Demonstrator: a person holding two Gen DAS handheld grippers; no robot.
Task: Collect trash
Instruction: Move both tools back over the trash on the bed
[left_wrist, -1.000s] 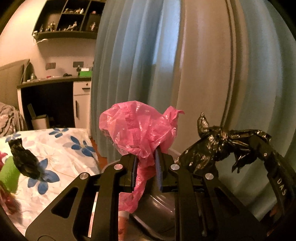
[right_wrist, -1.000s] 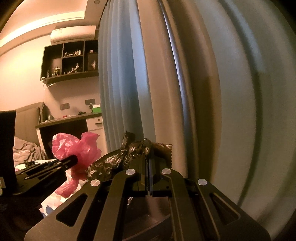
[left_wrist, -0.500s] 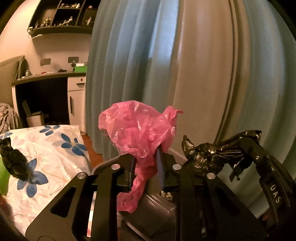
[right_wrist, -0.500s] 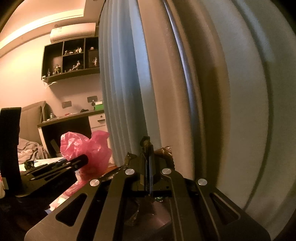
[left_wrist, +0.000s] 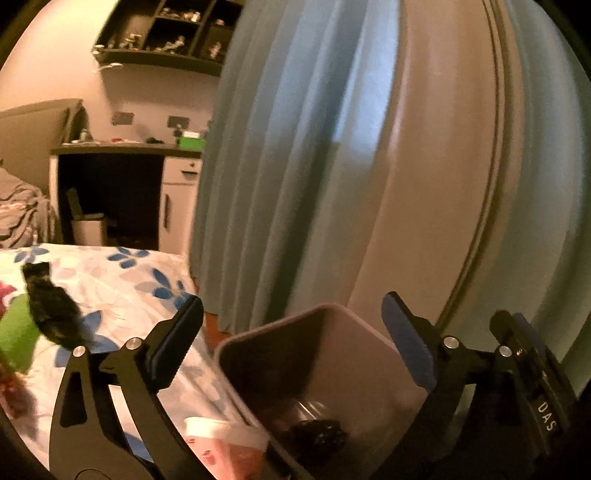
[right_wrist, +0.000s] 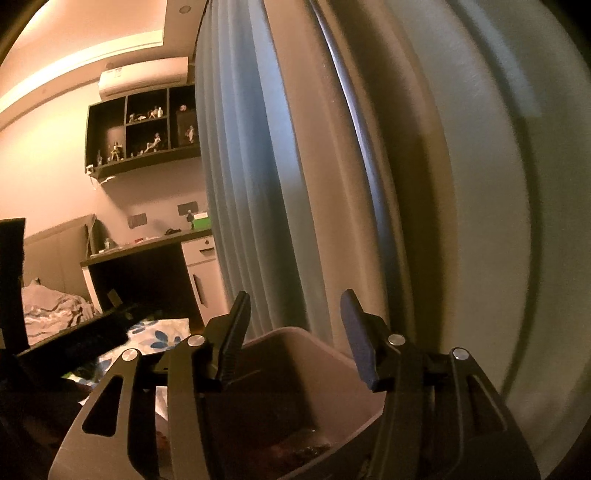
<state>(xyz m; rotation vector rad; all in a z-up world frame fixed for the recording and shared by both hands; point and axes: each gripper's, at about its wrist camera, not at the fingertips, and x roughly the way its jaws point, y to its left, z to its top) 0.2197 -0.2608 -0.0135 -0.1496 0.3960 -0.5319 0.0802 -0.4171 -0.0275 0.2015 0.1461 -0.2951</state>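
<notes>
Now both sets of jaws are opening, nothing between either pair. Left gripper (left_wrist: 291, 328): jaws spread wide, pads bare. Right gripper (right_wrist: 295, 317): jaws apart, narrower gap than the left, pads bare too.

Directly below and ahead of both grippers is the bin (left_wrist: 369, 332), open top, pale walls, dark inside. Left view looks down into it: a dark crumpled lump (left_wrist: 317, 439) sits on the bottom; blurry, can't tell more. Right view shows something reddish low in the bin (right_wrist: 280, 454), too dim to identify.

Just left of the bin, at the bottom of the left view, a pale cup (left_wrist: 218, 432) with pink below it, touching or nearly touching the bin wall; can't tell which.

Further left: bed (left_wrist: 122, 291) with a blue-flower sheet. On it a black crumpled piece (left_wrist: 51, 310) beside something green (left_wrist: 16, 332) at the frame edge. These are well apart from the bin.

Behind the bin: curtain (left_wrist: 332, 166), floor-length, filling most of both views. Far left: desk (left_wrist: 125, 151) against the wall, with a shelf (right_wrist: 144, 136) of small figures above it.
</notes>
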